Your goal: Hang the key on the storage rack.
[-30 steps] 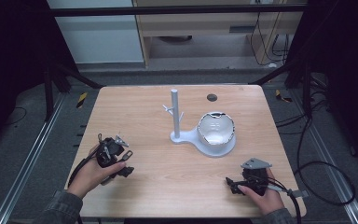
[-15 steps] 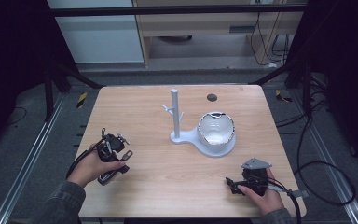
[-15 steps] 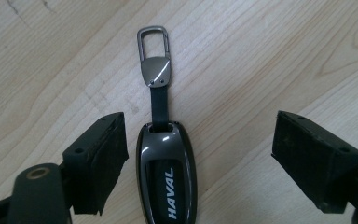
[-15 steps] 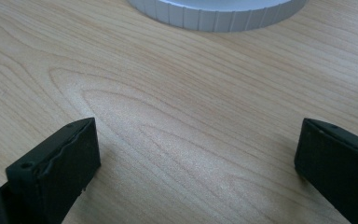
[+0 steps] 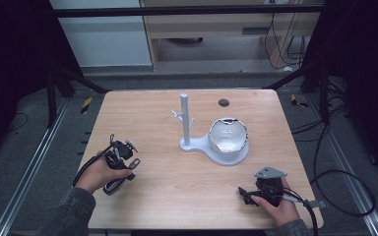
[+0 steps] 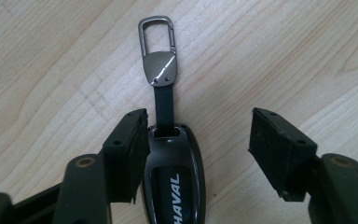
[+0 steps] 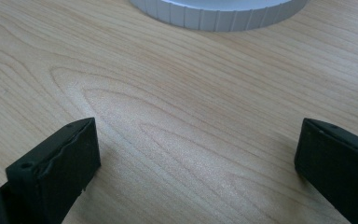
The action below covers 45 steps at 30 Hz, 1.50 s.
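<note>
Grasp step: left gripper (image 6: 198,140) fingers just closing around key fob (image 6: 175,182) flat on surface (image 5: 177,187), one finger touching, not yet clamped; right gripper (image 7: 198,154) fingers apart; next, squeeze fully.

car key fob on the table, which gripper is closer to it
Left. The left gripper has the car key fob between its jaws, which have just been closing; one pad touches, the other stands apart. The right gripper rests open across the table.
</note>
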### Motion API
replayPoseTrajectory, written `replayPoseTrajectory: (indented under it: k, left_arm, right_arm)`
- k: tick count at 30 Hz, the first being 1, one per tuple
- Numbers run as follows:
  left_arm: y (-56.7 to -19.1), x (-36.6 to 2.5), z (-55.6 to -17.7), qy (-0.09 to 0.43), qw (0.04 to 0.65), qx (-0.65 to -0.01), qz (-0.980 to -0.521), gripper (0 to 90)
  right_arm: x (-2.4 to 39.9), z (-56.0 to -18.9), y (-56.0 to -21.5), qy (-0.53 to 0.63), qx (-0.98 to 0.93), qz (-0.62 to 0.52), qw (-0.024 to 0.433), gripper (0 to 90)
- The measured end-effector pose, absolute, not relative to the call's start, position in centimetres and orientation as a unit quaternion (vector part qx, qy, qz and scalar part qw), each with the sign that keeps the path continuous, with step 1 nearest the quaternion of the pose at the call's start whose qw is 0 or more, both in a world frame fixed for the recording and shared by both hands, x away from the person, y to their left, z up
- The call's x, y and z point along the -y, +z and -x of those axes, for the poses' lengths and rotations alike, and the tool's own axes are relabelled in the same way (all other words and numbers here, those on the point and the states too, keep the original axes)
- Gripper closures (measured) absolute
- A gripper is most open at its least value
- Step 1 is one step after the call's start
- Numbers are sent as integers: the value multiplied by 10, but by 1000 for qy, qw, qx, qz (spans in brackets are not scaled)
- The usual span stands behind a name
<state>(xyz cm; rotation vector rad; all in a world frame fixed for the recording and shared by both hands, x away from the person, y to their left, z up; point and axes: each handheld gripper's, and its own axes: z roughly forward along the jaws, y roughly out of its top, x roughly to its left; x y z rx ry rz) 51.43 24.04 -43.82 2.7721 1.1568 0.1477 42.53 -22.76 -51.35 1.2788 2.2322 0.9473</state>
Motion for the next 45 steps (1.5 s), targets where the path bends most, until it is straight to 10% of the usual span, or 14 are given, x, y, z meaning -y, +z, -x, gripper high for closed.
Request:
replayPoseTrajectory:
  k: [45]
  left_arm:
    - [-459,-249,-539,37,65,-412,-908,650]
  right_arm:
    - [227,-425,-514,338,-797,-459,200,4]
